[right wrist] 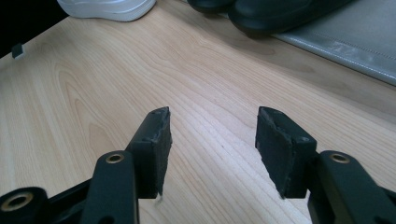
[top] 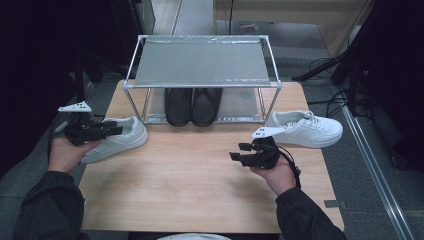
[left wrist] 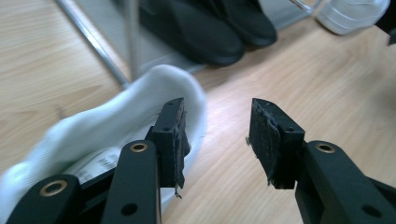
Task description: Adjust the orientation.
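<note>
Your left gripper [top: 112, 130] is right up against the left white sneaker [top: 122, 137], which sits on the table [top: 200, 180] at the left front corner of the metal shoe rack [top: 200, 65]. In the left gripper view the jaws are spread wide with nothing between them, and one jaw looks like it's over the shoe's opening while the other hangs above bare wood, so you're basically straddling the collar wall. That's the spot I'd go for: a sneaker like this is probably light, but the upper is soft and will squish, so pinch the padded collar or heel rim where it has some stiffness, not the toe, which looks smooth and could slide out. Expect it to droop toe-down once lifted. Your right gripper [top: 245, 152] hovers over open table, jaws also wide and empty, with the other white sneaker [top: 305, 129] just beyond it at the rack's right front corner. The pair of black shoes [top: 193, 106] already sits on the lower shelf, so watch the rack legs going in.
</note>
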Demonstrator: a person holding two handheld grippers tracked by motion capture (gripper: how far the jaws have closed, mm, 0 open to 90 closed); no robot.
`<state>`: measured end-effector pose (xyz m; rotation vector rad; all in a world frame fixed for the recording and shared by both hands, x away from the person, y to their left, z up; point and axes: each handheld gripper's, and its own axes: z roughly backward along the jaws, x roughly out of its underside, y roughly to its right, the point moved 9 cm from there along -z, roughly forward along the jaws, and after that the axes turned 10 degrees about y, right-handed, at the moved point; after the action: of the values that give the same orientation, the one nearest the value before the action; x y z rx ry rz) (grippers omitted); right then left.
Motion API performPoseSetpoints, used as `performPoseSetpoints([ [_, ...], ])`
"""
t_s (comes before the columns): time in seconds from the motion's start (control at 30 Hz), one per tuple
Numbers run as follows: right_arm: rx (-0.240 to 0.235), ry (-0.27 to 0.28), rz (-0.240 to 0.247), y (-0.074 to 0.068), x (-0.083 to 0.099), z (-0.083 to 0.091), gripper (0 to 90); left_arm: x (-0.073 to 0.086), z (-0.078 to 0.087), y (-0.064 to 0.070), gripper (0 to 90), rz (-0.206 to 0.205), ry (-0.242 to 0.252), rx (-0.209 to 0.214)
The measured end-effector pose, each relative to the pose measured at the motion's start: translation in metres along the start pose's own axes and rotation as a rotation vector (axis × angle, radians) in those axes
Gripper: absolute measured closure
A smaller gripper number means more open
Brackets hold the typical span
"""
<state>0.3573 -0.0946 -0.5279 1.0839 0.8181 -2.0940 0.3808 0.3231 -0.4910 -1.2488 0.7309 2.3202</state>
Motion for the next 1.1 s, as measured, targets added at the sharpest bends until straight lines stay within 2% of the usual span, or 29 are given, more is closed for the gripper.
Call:
performPoseSetpoints([
  [0.13,0.006,-0.003,0.001,0.0,0.002,0.001,46.9,0.003,0.006,-0.016,56.1,0.028,0.006,-0.014],
  [0.2,0.008,-0.002,0.001,0.0,0.002,0.001,46.9,0.003,0.006,-0.019,56.3,0.032,0.007,-0.019],
  [0.27,0.011,-0.006,-0.004,0.0,0.003,0.002,46.9,0.007,0.008,-0.029,56.1,0.036,-0.003,-0.032],
  [0.47,0.021,-0.006,-0.008,0.002,0.006,0.004,46.8,0.013,0.008,-0.041,55.3,0.05,-0.02,-0.03],
  [0.63,0.034,-0.006,-0.016,0.003,0.008,0.008,46.8,0.021,0.002,-0.046,55.0,0.027,-0.067,-0.016],
  [0.73,0.037,-0.005,-0.019,0.003,0.009,0.01,46.8,0.026,-0.001,-0.049,54.2,0.026,-0.086,-0.017],
  [0.77,0.038,-0.004,-0.016,0.004,0.009,0.011,46.8,0.029,-0.003,-0.05,54.2,0.03,-0.104,-0.006],
  [0.93,0.044,-0.006,-0.023,0.004,0.011,0.012,46.7,0.033,-0.004,-0.051,52.6,0.013,-0.088,0.03],
  [0.97,0.042,-0.011,-0.023,0.003,0.011,0.012,46.6,0.035,-0.005,-0.051,52.3,-0.01,-0.09,0.027],
  [1.1,0.044,-0.012,-0.018,0.004,0.012,0.01,46.5,0.038,-0.01,-0.05,49.1,-0.043,-0.117,-0.001],
])
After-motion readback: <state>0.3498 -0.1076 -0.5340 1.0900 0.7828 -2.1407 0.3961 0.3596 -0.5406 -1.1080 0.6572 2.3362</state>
